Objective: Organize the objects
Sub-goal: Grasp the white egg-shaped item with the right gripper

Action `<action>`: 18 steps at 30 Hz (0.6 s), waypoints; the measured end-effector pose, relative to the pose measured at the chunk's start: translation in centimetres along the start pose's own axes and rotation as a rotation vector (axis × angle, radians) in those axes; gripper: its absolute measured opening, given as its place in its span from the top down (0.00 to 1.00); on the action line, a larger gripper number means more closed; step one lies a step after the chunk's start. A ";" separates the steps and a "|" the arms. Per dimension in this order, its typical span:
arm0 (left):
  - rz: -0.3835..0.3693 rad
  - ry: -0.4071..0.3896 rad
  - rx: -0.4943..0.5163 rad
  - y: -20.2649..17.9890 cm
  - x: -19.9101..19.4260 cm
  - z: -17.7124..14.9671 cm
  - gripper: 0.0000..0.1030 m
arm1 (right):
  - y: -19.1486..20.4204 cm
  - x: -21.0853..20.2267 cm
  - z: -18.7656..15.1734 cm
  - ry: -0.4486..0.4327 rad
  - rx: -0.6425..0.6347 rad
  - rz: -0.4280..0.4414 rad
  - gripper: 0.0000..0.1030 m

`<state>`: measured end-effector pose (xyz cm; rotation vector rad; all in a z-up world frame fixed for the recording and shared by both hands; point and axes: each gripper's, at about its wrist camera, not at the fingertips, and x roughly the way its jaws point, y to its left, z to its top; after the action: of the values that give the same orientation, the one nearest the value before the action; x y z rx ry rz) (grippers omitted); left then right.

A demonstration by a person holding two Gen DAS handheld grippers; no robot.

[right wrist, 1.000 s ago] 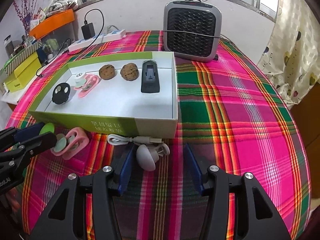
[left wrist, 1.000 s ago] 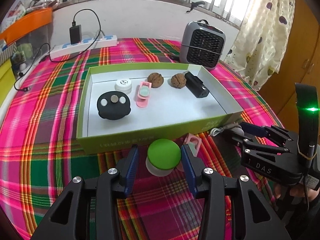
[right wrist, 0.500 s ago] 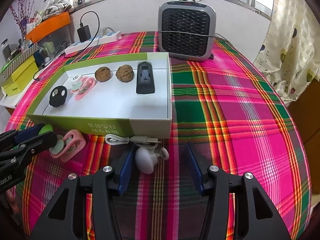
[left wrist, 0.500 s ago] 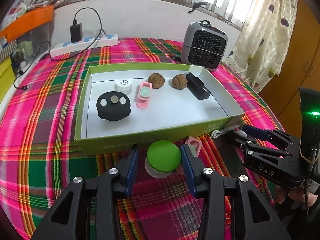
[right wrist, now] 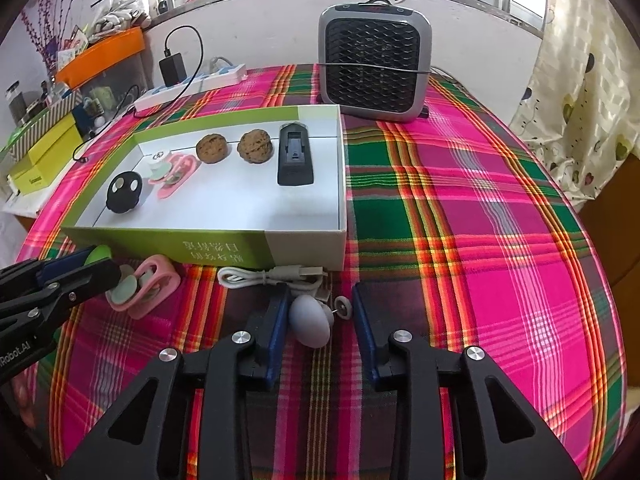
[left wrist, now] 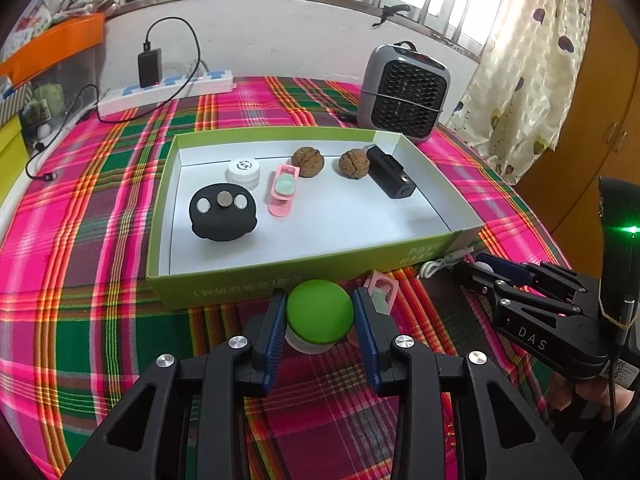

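Left wrist view shows the green box (left wrist: 256, 280) across the middle of the frame on a plaid tablecloth (left wrist: 80, 264), already holding a black disc (left wrist: 222, 216), a white cap (left wrist: 243, 172), a pink clip (left wrist: 283, 190), two walnuts (left wrist: 307, 161) and a black rectangular device (left wrist: 390, 178). So a good part of the sorting looks done.

Just below the box's near wall, in the lower middle of the frame, the left gripper (left wrist: 319, 322) brackets a green-lidded jar (left wrist: 319, 316). Its jaws are closing, and the blue pads seem to sit right against the lid's sides, though I cannot tell whether they press firmly yet. A second pink clip (left wrist: 382, 294) lies just right of the jar, beside the right-hand finger.

Right wrist view has the right gripper (right wrist: 320, 322) in the lower middle, jaws closing around a pale egg-shaped object (right wrist: 310, 320). Its left pad touches or nearly touches the object, while a clear gap remains on the right, where a small round metal piece (right wrist: 343, 307) sits; so nothing is gripped yet. A coiled white cable (right wrist: 264, 276) lies between this object and the box wall.

By my reading, four things are left outside: jar, second clip, cable and egg-shaped object. Two are being picked up now, and none has been lifted off the cloth.
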<state>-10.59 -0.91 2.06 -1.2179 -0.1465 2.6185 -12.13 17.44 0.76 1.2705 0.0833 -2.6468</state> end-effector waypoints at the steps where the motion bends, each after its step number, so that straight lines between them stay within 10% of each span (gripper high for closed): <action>1: -0.001 0.000 -0.002 0.0 0.0 0.0 0.70 | 0.0 0.0 0.0 0.000 0.002 0.002 0.68; 18: -0.001 -0.017 -0.004 0.3 -0.8 -0.1 0.70 | -0.1 -0.9 -0.3 -0.022 0.008 0.029 0.68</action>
<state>-10.06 -1.40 2.49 -1.1971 -0.1559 2.6299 -11.34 17.78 1.27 1.2355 0.0513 -2.6381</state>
